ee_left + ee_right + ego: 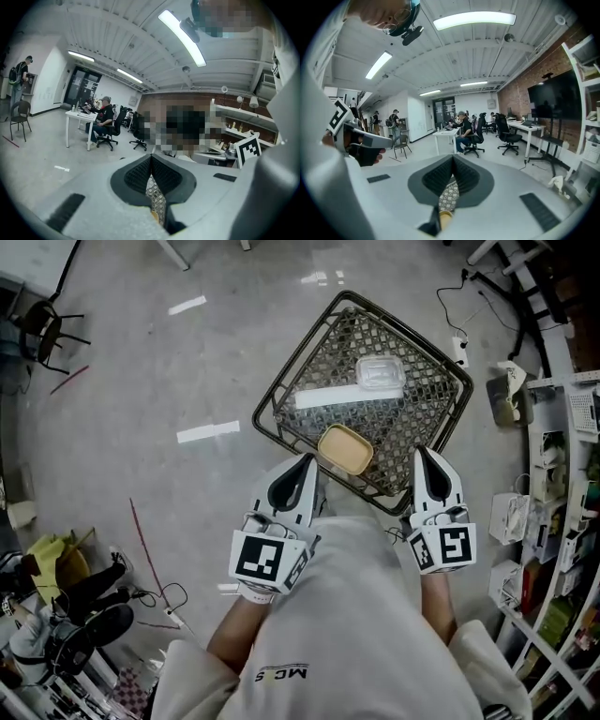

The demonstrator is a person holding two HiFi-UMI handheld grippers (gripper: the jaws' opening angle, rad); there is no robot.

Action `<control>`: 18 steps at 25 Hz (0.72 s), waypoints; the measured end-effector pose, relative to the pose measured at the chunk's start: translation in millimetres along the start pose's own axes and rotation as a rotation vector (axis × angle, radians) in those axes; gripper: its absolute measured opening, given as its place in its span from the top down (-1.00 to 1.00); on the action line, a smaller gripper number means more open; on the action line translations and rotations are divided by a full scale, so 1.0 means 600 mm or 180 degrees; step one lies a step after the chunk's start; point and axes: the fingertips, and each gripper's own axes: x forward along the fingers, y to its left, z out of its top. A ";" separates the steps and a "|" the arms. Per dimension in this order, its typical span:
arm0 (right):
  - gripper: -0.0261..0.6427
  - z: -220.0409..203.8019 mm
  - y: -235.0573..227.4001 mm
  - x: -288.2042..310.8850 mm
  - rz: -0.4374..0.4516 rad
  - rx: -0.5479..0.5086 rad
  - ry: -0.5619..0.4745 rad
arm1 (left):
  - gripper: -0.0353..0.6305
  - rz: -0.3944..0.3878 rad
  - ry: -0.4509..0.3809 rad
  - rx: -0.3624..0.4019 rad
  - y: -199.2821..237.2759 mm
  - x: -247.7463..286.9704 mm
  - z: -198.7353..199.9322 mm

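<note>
A black wire-mesh cart basket (281,390) stands on the floor in front of me in the head view. Inside it lie a tan lidded container (345,448), a clear lidded plastic container (380,374) and a long white strip (328,395). My left gripper (309,463) hovers over the basket's near left edge, close to the tan container. Its jaws meet at the tips with nothing between them (151,157). My right gripper (419,454) hangs over the near right edge, jaws likewise closed and empty (453,157). Mesh and a bit of tan show through the gaps below the tips.
White shelves (562,521) with goods line the right side. A power strip and cable (459,343) lie beyond the basket. A black chair (42,334) stands far left, bags (66,596) at lower left. People sit at white desks (450,136) in the room ahead.
</note>
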 end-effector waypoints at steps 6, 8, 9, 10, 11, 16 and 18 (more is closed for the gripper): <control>0.87 -0.019 -0.023 0.046 -0.0045 0.0027 0.0041 | 0.82 -0.0080 0.0081 0.0105 -0.001 0.034 0.004; 0.87 -0.017 -0.023 0.062 0.0002 -0.0001 0.0033 | 0.82 -0.0063 0.0107 0.0115 0.006 0.041 0.004; 0.87 -0.019 -0.025 0.070 0.0026 -0.0014 0.0040 | 0.82 -0.0058 0.0120 0.0111 0.007 0.045 0.004; 0.87 -0.022 -0.028 0.076 0.0041 -0.0022 0.0054 | 0.82 -0.0057 0.0133 0.0105 0.006 0.050 0.002; 0.87 -0.027 -0.033 0.083 0.0049 -0.0021 0.0073 | 0.82 -0.0058 0.0147 0.0102 0.004 0.055 -0.001; 0.87 -0.066 -0.060 0.118 0.0040 0.0017 0.0244 | 0.82 -0.0057 0.0150 0.0100 -0.003 0.083 -0.004; 0.87 -0.084 -0.070 0.133 0.0040 0.0039 0.0317 | 0.82 -0.0073 0.0185 0.0098 -0.005 0.095 -0.009</control>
